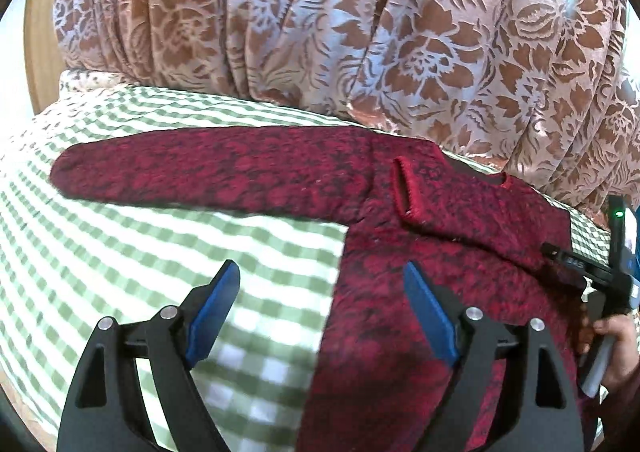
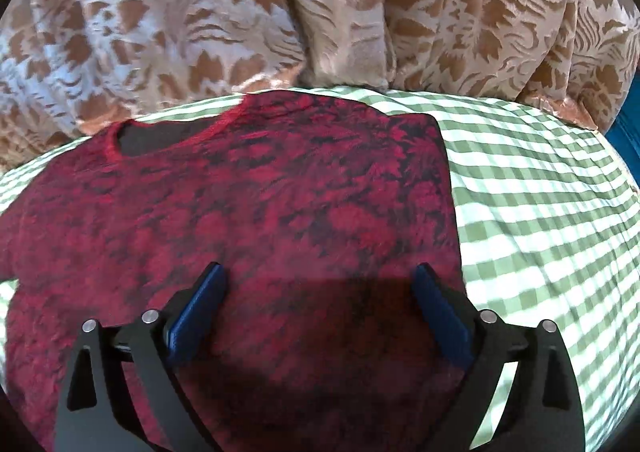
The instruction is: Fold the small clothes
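A dark red, black-patterned knit long-sleeved top (image 1: 420,252) is lying flat on a green-and-white checked cloth surface (image 1: 120,252). One sleeve is stretching straight out to the left across the checks in the left wrist view. The other sleeve is lying folded across the body of the garment, its hemmed cuff (image 1: 404,192) resting near the chest. The neckline (image 2: 160,136) is facing the far edge, close to a hanging pink-and-brown floral brocade curtain (image 1: 320,12).

The left gripper (image 1: 322,312) is hovering above the spot where the garment's left edge meets the checked cloth. Its blue-padded fingers (image 1: 216,312) are standing wide apart, holding nothing; one pad is over bare checks, the other over red fabric.

The right gripper (image 2: 318,312) is hovering over the lower body of the top, toward its right side edge. Its fingers (image 2: 196,312) are likewise spread wide, gripping nothing. A shadow is falling across the fabric between them.

At the right margin of the left wrist view, the right gripper's black body is showing, with the person's hand (image 1: 616,348) wrapping its handle, just beside the garment's right edge.
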A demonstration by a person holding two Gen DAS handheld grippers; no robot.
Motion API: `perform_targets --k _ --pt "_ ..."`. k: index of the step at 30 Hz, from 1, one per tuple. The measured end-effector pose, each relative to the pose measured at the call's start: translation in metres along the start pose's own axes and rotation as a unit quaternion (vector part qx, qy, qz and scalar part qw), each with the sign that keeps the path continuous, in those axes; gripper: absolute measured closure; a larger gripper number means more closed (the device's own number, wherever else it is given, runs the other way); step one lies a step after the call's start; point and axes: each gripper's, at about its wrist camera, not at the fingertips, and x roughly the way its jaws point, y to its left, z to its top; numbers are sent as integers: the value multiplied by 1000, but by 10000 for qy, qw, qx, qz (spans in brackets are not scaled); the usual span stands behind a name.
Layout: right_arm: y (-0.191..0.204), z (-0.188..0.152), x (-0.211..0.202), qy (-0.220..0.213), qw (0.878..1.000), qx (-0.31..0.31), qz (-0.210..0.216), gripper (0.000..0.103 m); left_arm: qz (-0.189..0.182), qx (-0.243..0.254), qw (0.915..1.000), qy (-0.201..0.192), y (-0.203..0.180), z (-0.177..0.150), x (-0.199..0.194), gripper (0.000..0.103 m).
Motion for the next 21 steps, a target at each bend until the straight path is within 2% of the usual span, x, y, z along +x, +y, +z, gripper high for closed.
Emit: perform_targets --k 5,8,11,13,15,16,19,21 --pt "25 -33 -38 -75 9980 -222 581 5 214 -155 9996 -89 26 -13 -6 18" --pt "38 -57 -47 114 9951 -247 955 5 311 -322 9989 -103 44 -19 -6 18" --pt "52 -79 -45 220 9944 -429 938 4 277 -612 9977 -14 72 -22 -6 18" --pt "59 -90 -43 48 9954 -625 730 3 127 -1000 9949 10 98 -24 -7 19" --pt "59 -89 -43 60 9954 -609 733 3 -58 -1543 9880 -1 128 -25 -9 19" --pt "58 -89 -43 72 9953 -576 771 3 -146 -1931 9811 -64 151 -24 -11 18" --pt "56 -90 -43 58 9950 -500 860 3 -112 -2430 9699 12 192 -21 -9 16" --pt "55 -91 -43 46 9950 -498 862 3 -74 -2960 9552 -19 225 -18 -6 16"
